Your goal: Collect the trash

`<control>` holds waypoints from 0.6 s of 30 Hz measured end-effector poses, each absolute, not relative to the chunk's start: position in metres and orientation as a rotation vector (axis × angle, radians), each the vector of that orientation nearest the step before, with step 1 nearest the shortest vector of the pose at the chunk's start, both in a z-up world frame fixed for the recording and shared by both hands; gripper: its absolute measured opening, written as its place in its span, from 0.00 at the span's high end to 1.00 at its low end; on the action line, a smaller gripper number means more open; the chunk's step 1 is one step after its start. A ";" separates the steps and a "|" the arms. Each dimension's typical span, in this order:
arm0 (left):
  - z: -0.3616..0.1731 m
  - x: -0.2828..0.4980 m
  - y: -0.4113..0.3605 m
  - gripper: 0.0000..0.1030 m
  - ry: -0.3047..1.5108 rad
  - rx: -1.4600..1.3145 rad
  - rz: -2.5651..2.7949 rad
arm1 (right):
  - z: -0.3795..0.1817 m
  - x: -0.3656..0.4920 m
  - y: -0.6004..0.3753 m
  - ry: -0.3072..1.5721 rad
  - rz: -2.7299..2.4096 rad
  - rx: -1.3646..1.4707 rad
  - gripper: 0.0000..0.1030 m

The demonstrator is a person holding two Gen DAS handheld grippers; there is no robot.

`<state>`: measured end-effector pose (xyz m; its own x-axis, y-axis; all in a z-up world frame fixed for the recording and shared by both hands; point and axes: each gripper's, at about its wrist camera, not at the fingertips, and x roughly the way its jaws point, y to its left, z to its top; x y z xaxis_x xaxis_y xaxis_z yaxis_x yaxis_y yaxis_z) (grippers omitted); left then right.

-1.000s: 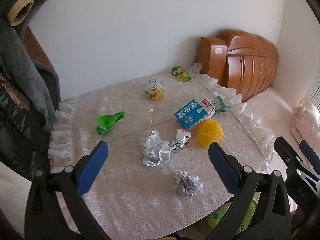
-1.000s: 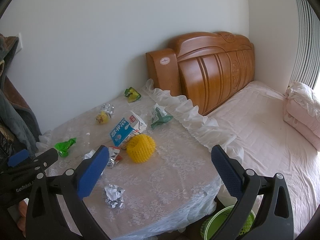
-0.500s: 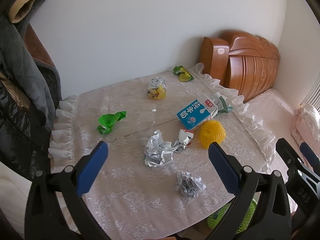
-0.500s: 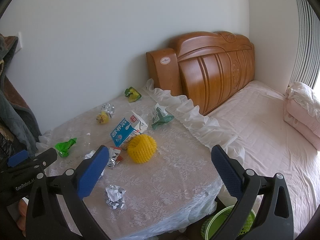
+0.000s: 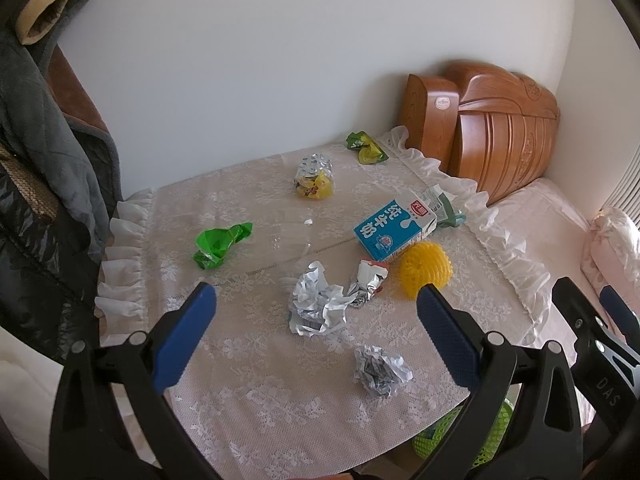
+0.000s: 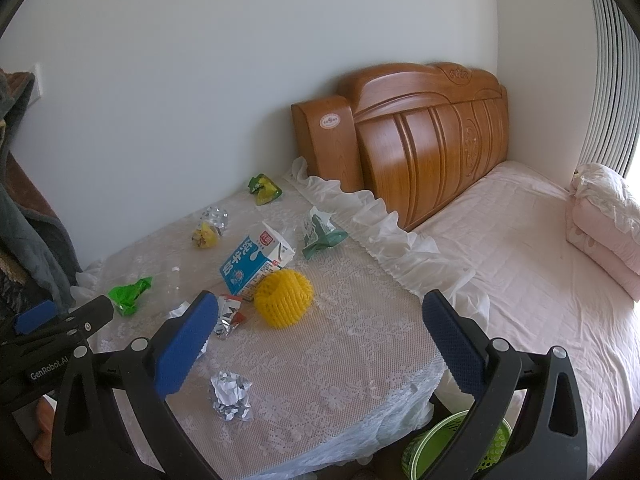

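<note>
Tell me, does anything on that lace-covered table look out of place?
Yes. Litter is strewn across it: a milk carton lying on its side, crumpled foil, a green wrapper and a yellow mesh ball.

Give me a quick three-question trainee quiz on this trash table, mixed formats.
1. True or false: the left gripper is shut on foil.
2. Which item touches the milk carton? A) green wrapper B) yellow mesh ball C) foil ball
3. Fill in: the green basket sits ___ the table edge.

Key: 1 false, both grippers open and empty, right gripper too. 2 B, the yellow mesh ball. 3 below.
</note>
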<state>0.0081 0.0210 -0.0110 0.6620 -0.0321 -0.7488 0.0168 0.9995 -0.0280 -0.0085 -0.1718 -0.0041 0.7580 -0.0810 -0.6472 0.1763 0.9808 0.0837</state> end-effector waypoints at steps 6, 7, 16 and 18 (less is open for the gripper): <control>-0.011 0.008 0.022 0.07 0.847 -0.021 -0.030 | -0.004 -0.008 -0.172 0.697 -0.140 0.143 0.02; -0.011 0.008 0.022 0.07 0.846 -0.021 -0.029 | -0.004 -0.008 -0.172 0.697 -0.140 0.142 0.02; -0.012 0.013 0.024 0.07 0.851 -0.030 -0.032 | -0.004 -0.006 -0.172 0.701 -0.141 0.143 0.02; -0.014 0.014 0.025 0.07 0.855 -0.042 -0.041 | -0.004 -0.007 -0.172 0.702 -0.139 0.145 0.02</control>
